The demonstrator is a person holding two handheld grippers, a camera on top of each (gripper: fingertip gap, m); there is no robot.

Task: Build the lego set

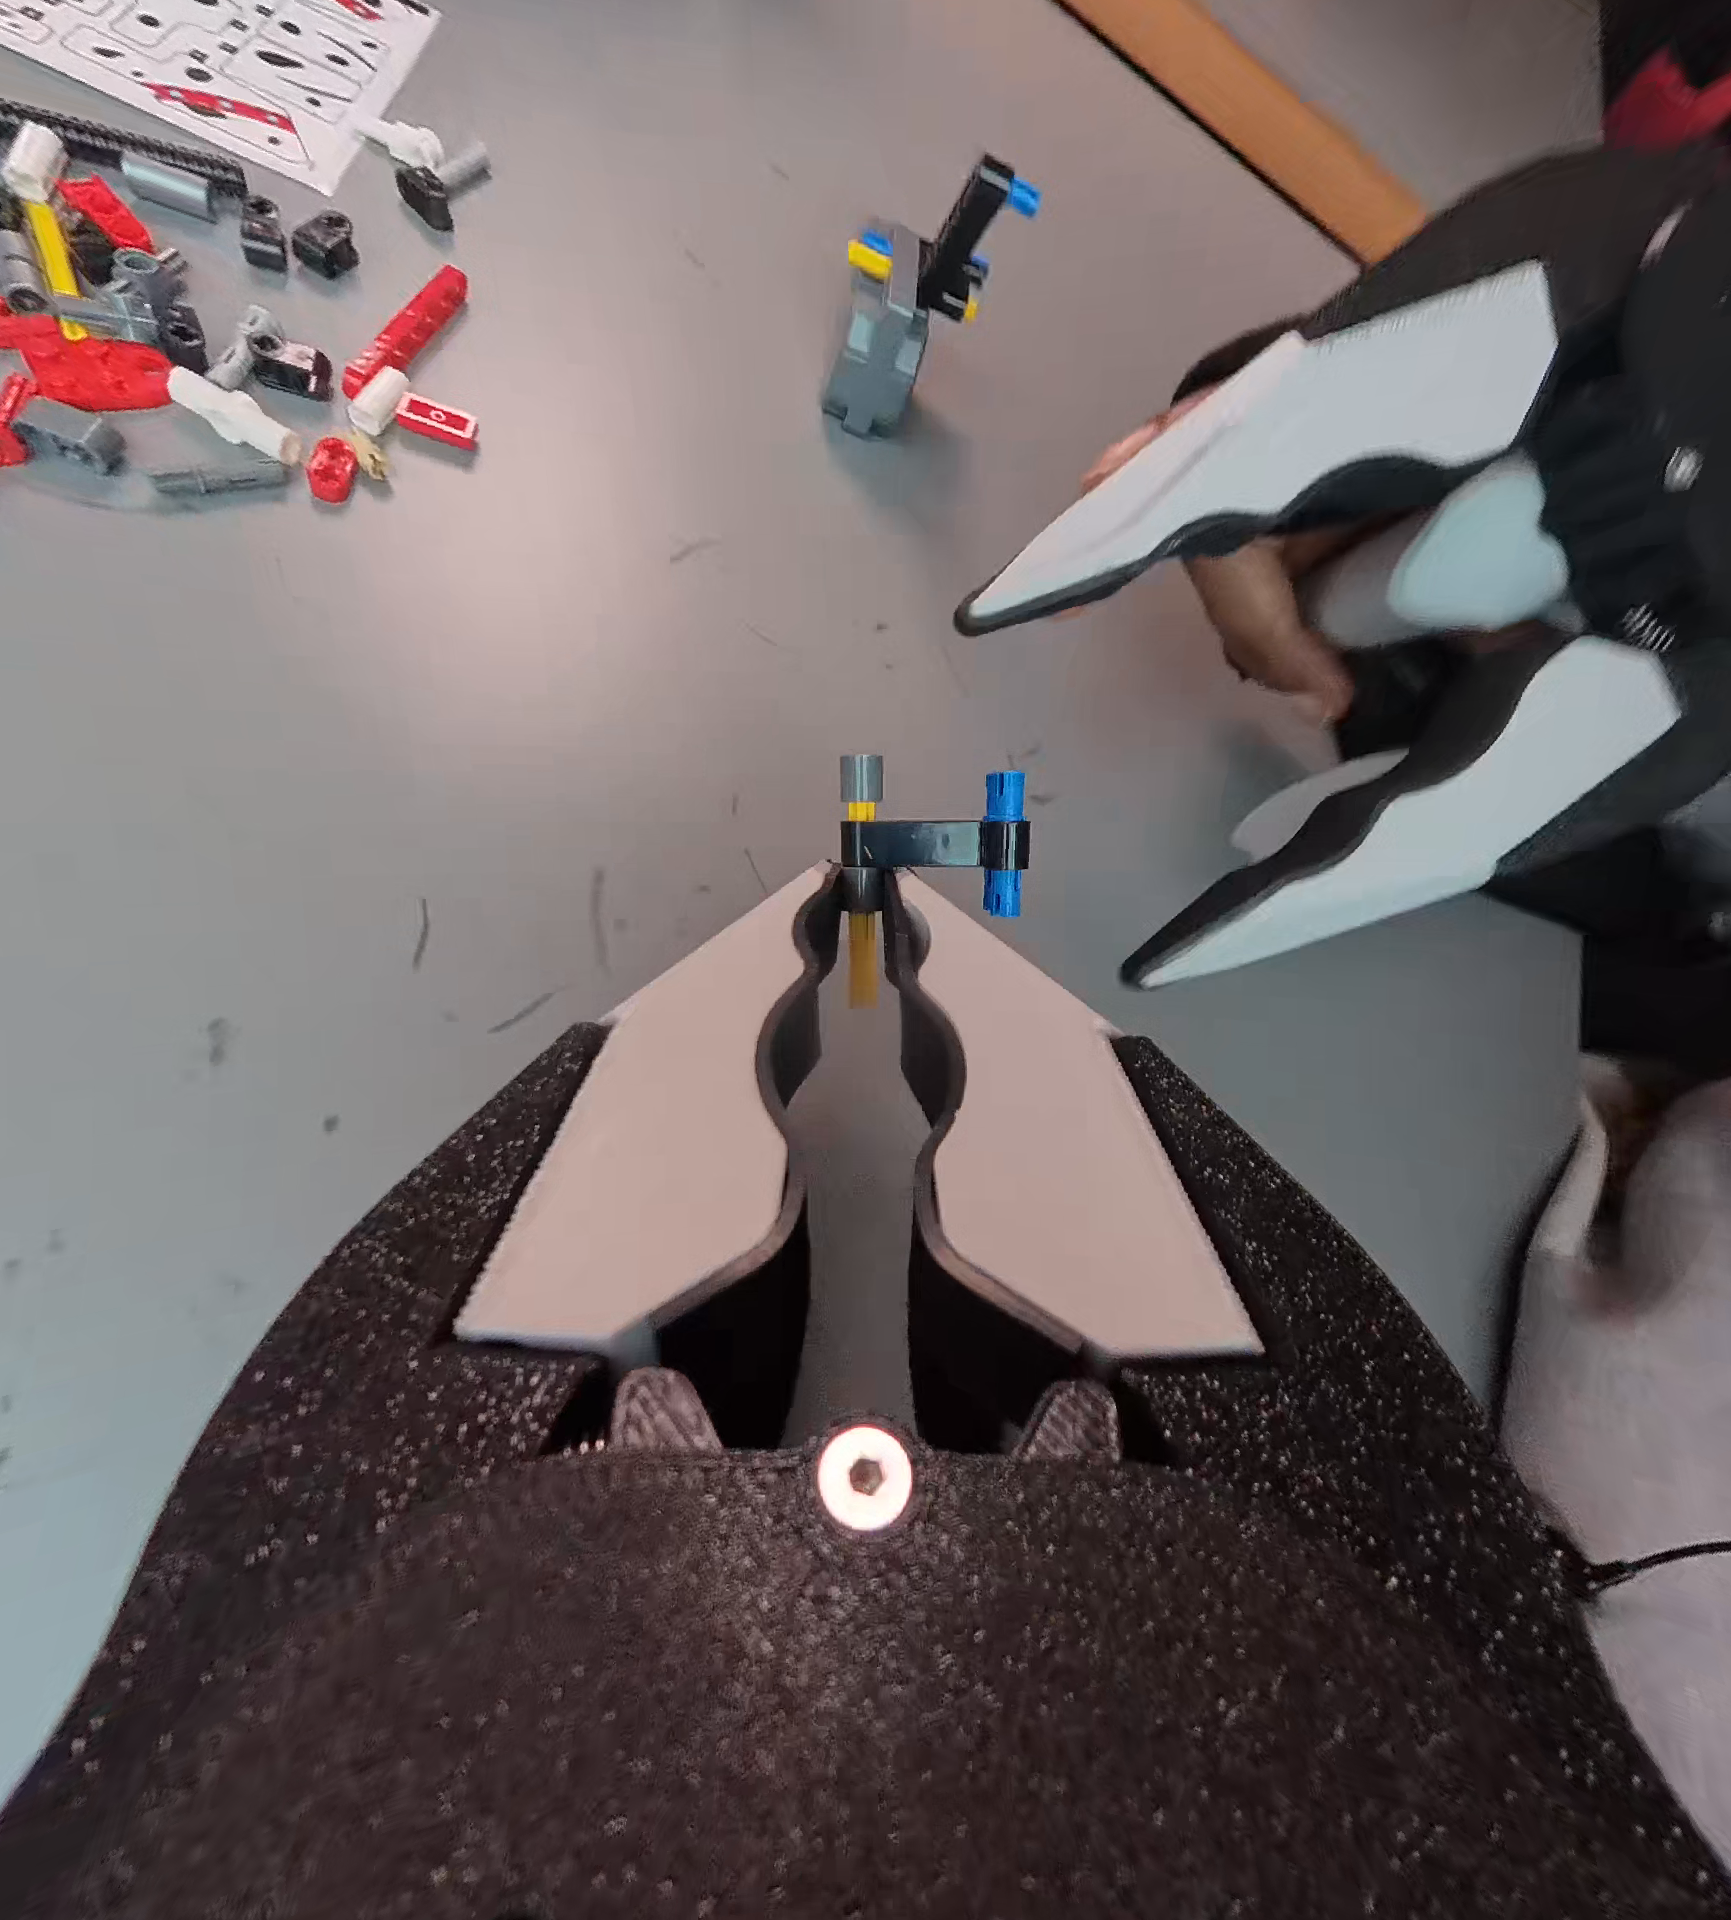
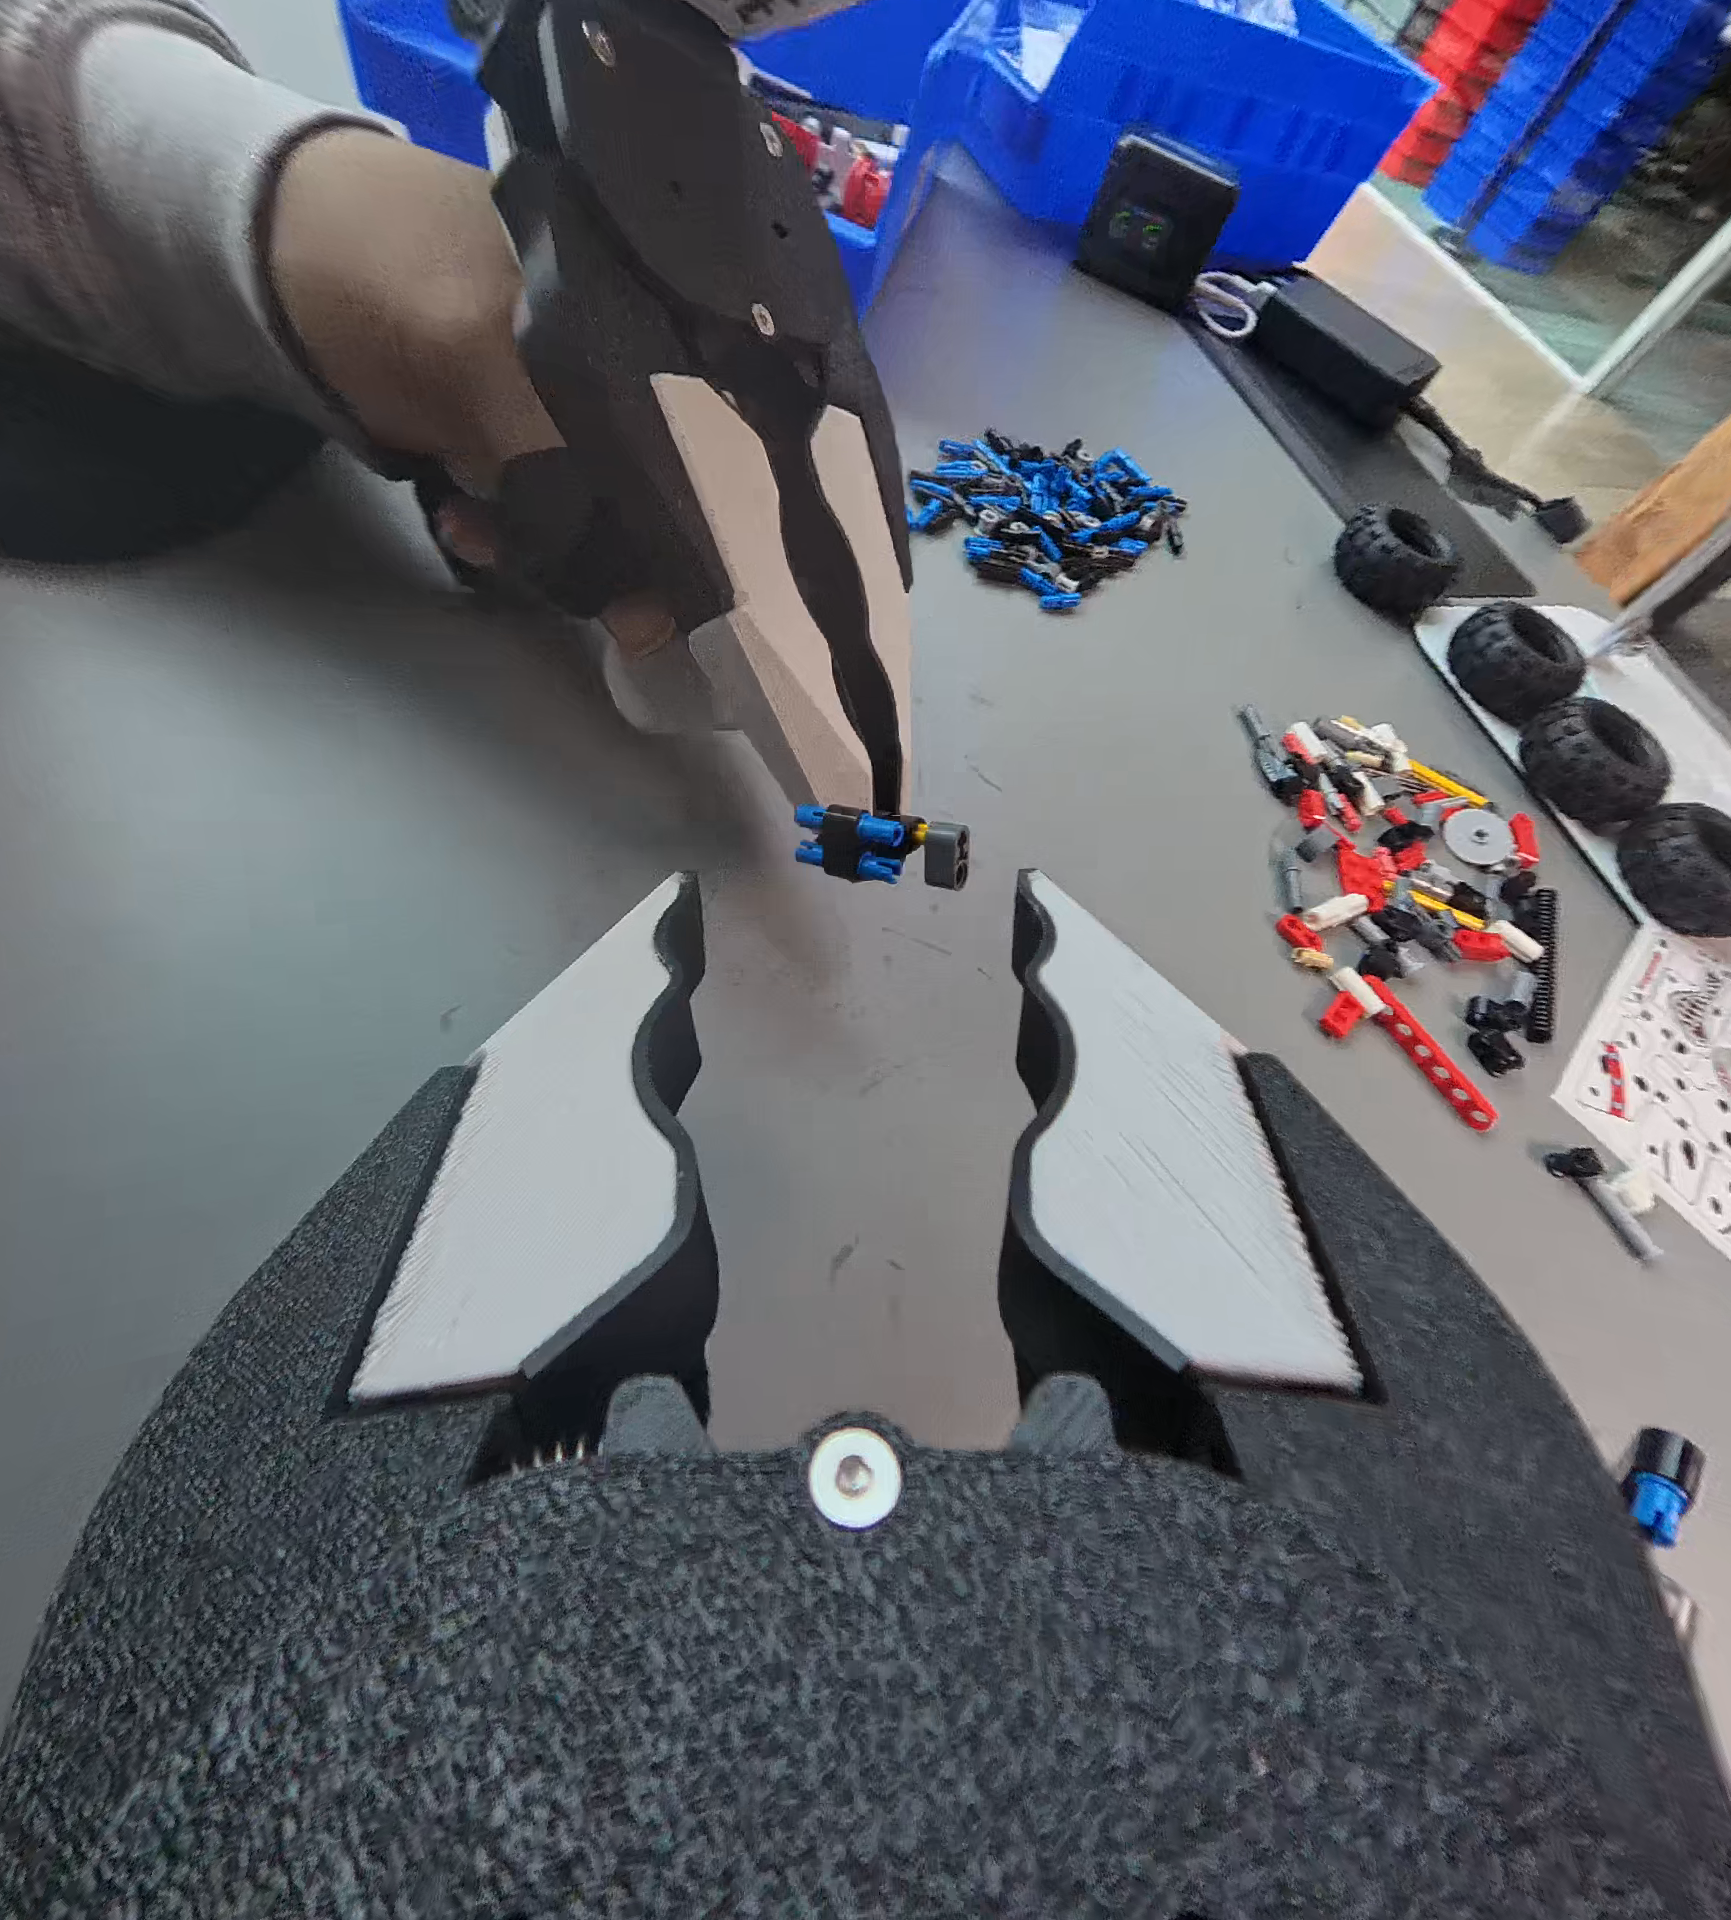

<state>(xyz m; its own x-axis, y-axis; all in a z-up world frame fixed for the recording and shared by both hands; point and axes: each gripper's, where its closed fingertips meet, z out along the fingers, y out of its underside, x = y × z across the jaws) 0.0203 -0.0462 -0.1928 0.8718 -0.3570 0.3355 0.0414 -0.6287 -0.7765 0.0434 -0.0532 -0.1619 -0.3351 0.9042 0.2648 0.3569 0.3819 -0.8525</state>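
My left gripper (image 1: 863, 878) is shut on a small sub-assembly (image 1: 928, 840): a yellow axle with a grey bush, a black beam and blue pins. It holds it above the grey table (image 1: 528, 727). My right gripper (image 2: 853, 883) is open and empty, with its fingertips just short of the sub-assembly (image 2: 876, 844) on either side. The left gripper (image 2: 887, 805) comes down from above in the right wrist view. The right gripper (image 1: 1043, 800) shows open at the right of the left wrist view. A larger grey, black, blue and yellow assembly (image 1: 892, 301) stands on the table farther off.
A pile of red, grey and black parts (image 2: 1401, 873) (image 1: 113, 312) lies beside a sticker sheet (image 2: 1723, 1122). A heap of blue and black pins (image 2: 1048, 520), several black tyres (image 2: 1588, 758), blue bins (image 2: 1152, 94) and a black power adapter (image 2: 1339, 343) sit beyond. The gap from one gripper's tips to the other's is roughly 4 cm.
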